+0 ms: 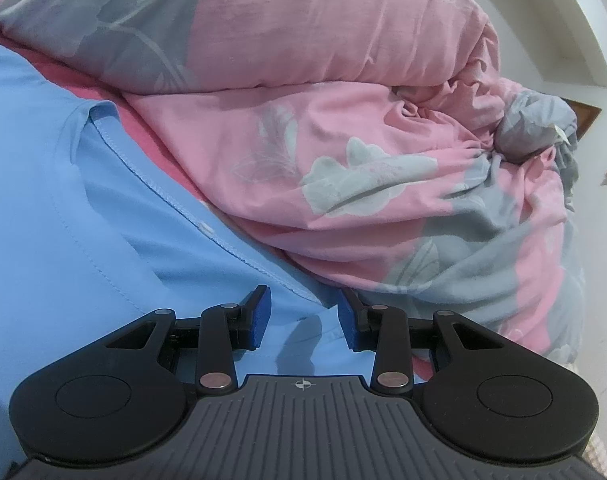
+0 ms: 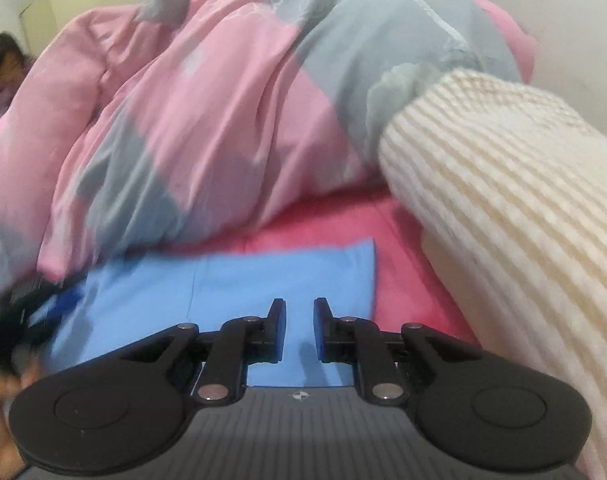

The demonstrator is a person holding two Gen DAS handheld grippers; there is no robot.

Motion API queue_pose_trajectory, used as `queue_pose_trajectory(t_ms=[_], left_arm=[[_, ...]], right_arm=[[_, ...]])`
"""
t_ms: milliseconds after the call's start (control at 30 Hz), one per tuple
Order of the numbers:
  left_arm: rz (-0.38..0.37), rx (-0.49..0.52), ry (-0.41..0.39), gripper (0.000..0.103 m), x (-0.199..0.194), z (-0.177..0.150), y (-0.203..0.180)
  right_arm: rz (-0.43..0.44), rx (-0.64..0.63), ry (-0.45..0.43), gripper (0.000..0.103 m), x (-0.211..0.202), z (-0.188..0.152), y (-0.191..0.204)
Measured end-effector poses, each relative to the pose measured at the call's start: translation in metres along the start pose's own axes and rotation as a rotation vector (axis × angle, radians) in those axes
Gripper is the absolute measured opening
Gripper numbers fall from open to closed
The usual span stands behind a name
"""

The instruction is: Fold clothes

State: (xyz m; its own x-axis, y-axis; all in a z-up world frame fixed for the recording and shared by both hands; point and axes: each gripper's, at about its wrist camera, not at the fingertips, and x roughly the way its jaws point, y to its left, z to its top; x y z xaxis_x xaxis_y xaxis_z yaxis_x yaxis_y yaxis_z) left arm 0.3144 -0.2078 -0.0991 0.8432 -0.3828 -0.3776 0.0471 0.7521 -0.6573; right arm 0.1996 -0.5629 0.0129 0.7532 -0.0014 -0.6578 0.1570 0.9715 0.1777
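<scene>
Left wrist view: pink bed sheet (image 1: 143,128), white wall behind. Bunched pink-grey quilt (image 1: 343,120) crowds the blue shirt (image 1: 63,200). Left gripper (image 1: 303,316) jaws spread, shirt hem beneath, nothing pinched.

Right wrist view, blurred: cream knit sleeve (image 2: 503,208) at right. Right gripper (image 2: 299,320) jaws slightly parted over the shirt, empty.
</scene>
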Motion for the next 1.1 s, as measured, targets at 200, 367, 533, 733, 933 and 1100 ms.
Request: queue_pose_trajectory(t_ms=[200,367,533,733,933,1100], left_arm=[[0.002,0.002,0.004,0.036,0.001,0.0,0.001],[0.003,0.001,0.004,0.036,0.001,0.0,0.001],[0.002,-0.002,0.004,0.036,0.001,0.0,0.001],[0.0,-0.01,0.009,0.036,0.002,0.001,0.002],[0.0,-0.01,0.008,0.037,0.002,0.001,0.002],[-0.001,-0.013,0.008,0.036,0.002,0.001,0.002]], right_arm=[[-0.078,-0.087,0.093,0.013,0.017,-0.056,0.003],[-0.198,-0.114,0.063,0.016,-0.005,-0.052,0.01],[-0.145,-0.158,-0.057,0.016,0.014,-0.02,0.038],[-0.227,-0.003,-0.021,0.015,0.069,-0.023,0.001],[-0.268,-0.097,-0.112,0.016,0.061,-0.016,0.026],[-0.351,-0.143,-0.061,0.017,0.096,-0.003,0.026]])
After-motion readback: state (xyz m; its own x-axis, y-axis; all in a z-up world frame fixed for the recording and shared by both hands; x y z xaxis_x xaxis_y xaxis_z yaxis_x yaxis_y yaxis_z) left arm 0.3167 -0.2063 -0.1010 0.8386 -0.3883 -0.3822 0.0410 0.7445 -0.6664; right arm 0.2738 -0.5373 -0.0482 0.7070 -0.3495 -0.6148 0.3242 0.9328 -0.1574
